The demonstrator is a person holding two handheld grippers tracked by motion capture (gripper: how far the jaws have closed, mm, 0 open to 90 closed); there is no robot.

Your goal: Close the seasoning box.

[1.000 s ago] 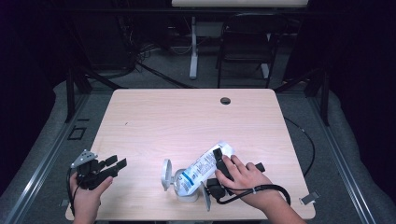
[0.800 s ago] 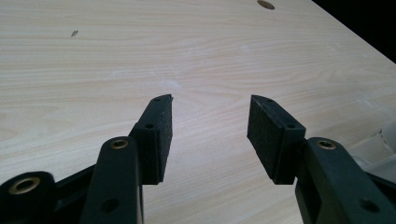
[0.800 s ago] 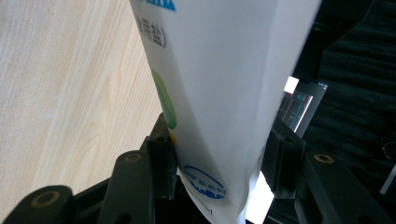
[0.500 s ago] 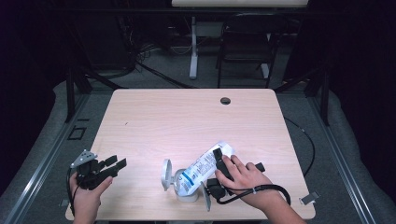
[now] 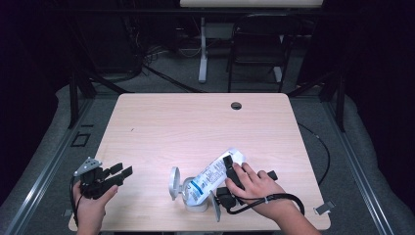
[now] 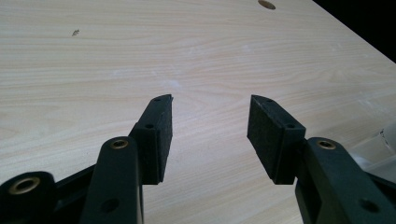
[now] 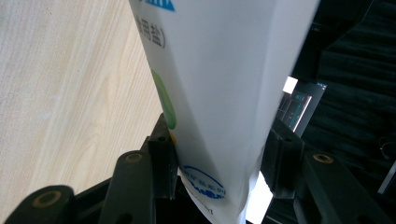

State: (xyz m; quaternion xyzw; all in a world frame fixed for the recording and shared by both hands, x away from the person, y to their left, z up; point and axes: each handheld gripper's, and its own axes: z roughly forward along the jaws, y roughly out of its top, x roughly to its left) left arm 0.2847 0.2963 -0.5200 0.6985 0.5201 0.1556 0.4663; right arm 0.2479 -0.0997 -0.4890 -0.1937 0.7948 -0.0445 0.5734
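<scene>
Pale wooden table (image 5: 161, 127) bears a white pouch (image 5: 213, 174) (blue print, tilted).

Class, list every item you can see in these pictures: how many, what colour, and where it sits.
Bag: one, white with blue print, tilted mouth-down over the jar, near edge.
Jar: one, clear, under the bag's mouth.
Lid: one, pale, hinged open left of the jar.
Table: one, light wood, with a dark hole at the far edge.
Chair: one, dark, beyond the table.
Left gripper: black, open, near-left corner.
Right gripper: black, clamped on the bag.
</scene>
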